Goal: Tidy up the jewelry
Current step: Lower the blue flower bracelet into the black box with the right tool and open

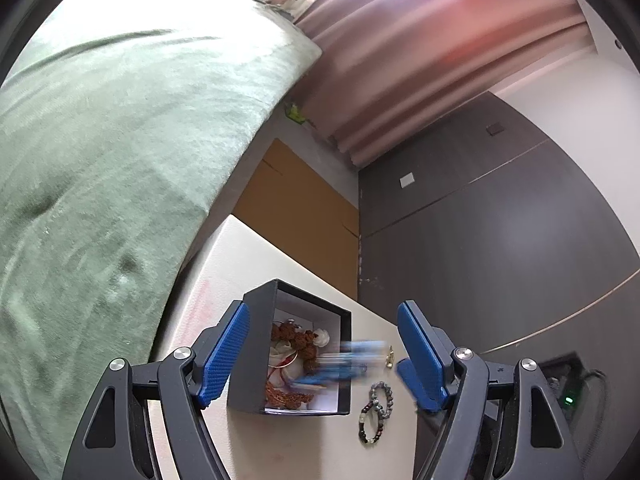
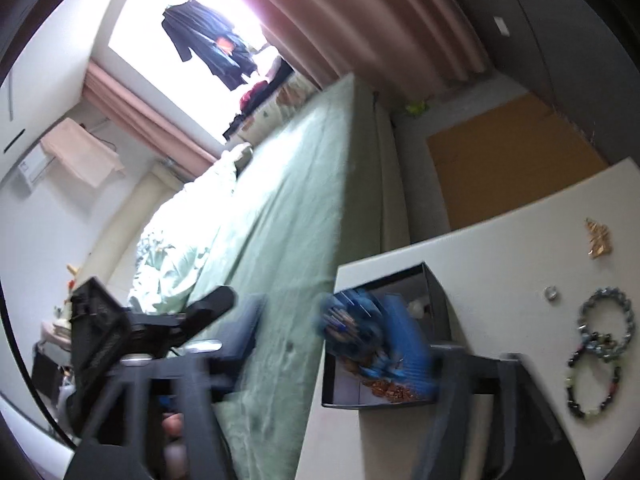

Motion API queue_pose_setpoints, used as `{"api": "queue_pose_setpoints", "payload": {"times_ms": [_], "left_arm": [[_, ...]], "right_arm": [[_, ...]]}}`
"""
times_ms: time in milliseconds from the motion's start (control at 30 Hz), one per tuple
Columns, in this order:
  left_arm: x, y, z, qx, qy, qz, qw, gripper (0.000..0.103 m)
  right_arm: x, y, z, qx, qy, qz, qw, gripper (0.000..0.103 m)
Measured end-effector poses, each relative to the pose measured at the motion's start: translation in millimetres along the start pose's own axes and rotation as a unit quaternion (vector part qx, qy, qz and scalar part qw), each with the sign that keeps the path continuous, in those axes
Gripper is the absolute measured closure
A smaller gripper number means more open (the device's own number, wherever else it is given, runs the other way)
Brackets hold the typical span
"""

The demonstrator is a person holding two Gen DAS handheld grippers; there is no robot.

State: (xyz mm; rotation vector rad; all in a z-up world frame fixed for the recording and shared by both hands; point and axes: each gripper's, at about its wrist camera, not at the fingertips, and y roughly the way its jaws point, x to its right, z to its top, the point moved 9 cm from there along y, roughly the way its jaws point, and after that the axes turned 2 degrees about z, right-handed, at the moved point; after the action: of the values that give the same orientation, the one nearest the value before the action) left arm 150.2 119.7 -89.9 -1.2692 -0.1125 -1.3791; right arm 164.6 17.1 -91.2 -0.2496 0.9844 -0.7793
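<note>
One black box (image 1: 298, 350) with a white inside stands on the white counter (image 1: 248, 264), near the edge beside the bed (image 1: 100, 152) with the green cover. Inside the box lie some brown bead pieces (image 1: 304, 338) and something white; their number cannot be counted.

The left claw (image 1: 324, 354) is wide open and holds nothing. Its left pad sits just beside the outer left wall of the box, and its right pad is out over the bare counter, so the box is between the two pads.

The right claw (image 2: 332, 334) is over the open box and is strongly blurred. Something blue and blurred is at its tip, but I cannot tell if the claw grips it, or how far it is open.

On the counter to the right of the box lie two bead bracelets: one grey-blue bracelet (image 2: 612, 322) and one dark bracelet (image 2: 592, 386), touching each other. Near them are one gold ornament (image 2: 598, 238) and one small silver ring (image 2: 551, 292), each apart from the others.
</note>
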Motion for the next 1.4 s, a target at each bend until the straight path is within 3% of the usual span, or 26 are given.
{"api": "queue_pose_setpoints", "payload": {"times_ms": [267,500,800,1200,1400], "left_arm": [[3,3,-2,-0.002,0.008,0.006,1.0,0.026],[23,16,-21,-0.02,0.035,0.002,0.9992,0.026],[59,38,-55,-0.043,0.081,0.0,0.9958,0.026],[108,73,-115,-0.073,0.173,0.018,0.982,0.026],[121,99,-149,-0.1,0.205,0.029,0.9731,0.036]], "right_arm": [[31,-13,-1,-0.003,0.019,-0.049,0.999,0.024],[68,-61,8,0.007,0.025,-0.107,0.994,0.024],[128,-114,18,0.016,0.069,-0.15,0.986,0.024],[187,-160,10,0.0,0.132,-0.195,0.972,0.024],[209,-172,6,-0.009,0.177,-0.184,0.967,0.024]]}}
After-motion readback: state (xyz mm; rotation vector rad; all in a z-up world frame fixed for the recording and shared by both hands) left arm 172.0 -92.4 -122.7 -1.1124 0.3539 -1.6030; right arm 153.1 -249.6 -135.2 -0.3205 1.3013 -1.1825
